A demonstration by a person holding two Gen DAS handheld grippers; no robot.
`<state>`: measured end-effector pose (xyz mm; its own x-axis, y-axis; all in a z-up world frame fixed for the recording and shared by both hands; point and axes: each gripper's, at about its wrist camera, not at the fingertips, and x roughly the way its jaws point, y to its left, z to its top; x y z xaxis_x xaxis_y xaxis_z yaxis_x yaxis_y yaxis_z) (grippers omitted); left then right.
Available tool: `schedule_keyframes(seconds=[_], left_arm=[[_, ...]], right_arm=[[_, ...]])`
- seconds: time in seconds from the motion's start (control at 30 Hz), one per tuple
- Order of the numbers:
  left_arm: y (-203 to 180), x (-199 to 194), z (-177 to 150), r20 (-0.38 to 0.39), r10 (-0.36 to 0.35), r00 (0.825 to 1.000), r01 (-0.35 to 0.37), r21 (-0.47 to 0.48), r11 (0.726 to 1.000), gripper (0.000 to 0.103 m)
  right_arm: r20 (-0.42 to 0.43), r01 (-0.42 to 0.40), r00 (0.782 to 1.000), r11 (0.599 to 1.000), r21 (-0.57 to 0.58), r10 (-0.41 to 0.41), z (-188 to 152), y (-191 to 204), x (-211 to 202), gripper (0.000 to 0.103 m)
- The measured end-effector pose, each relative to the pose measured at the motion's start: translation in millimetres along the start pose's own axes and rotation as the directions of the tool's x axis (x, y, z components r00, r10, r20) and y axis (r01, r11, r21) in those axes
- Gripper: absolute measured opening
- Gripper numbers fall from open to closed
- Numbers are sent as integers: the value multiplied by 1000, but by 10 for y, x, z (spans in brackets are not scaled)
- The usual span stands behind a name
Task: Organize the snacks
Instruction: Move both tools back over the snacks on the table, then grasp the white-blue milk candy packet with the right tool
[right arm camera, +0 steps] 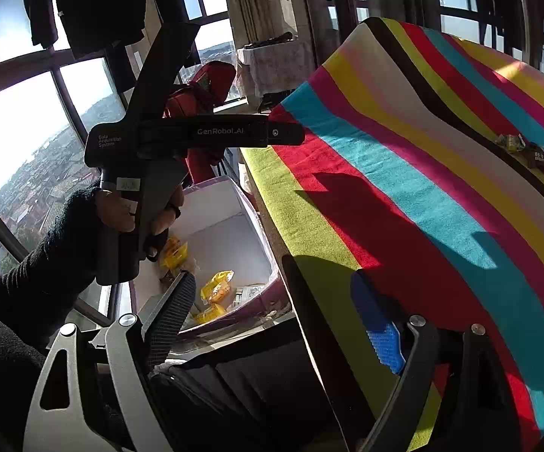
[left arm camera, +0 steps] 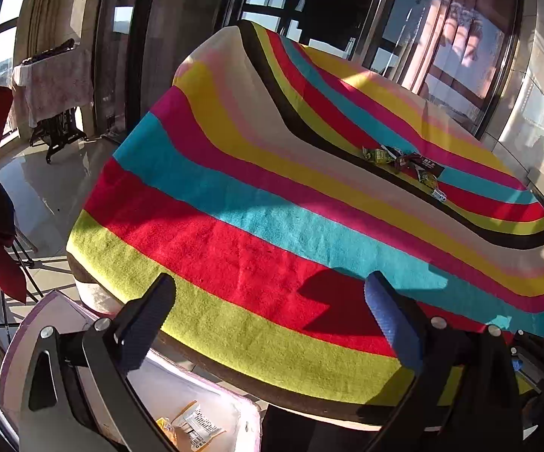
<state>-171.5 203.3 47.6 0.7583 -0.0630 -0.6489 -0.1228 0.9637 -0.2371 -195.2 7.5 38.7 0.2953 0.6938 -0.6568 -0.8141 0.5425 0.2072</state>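
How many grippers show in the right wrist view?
2. The right gripper fills the bottom foreground, jaws open and empty. The left gripper, held in a hand, hangs above the box.

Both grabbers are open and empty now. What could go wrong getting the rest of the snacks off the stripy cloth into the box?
1. The remaining snacks lie in a tight pile far across the striped cloth; one grab may catch several and drop some.
2. The box sits below the table edge, so a snack released early could miss it.
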Motion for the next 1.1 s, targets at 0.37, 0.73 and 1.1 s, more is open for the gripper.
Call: schedule_keyframes(seconds=[0.37, 0.73, 1.1], left_arm=[[-1527, 1497, 593, -125, -97, 987, 120, 195, 974, 101], [-1479, 1934, 865, -132, -109, 985, 121, 87, 989, 101], [-1300, 1946, 867, -131, -201, 971, 201, -20, 979, 101]], right_arm=[[-8, 377, 910, 821, 429, -414, -205, -1921, -600, 86], [-129, 412, 894, 674, 613, -429, 249, -3129, -40, 78], [-197, 508, 795, 453, 732, -574, 794, -3341, 532, 46]])
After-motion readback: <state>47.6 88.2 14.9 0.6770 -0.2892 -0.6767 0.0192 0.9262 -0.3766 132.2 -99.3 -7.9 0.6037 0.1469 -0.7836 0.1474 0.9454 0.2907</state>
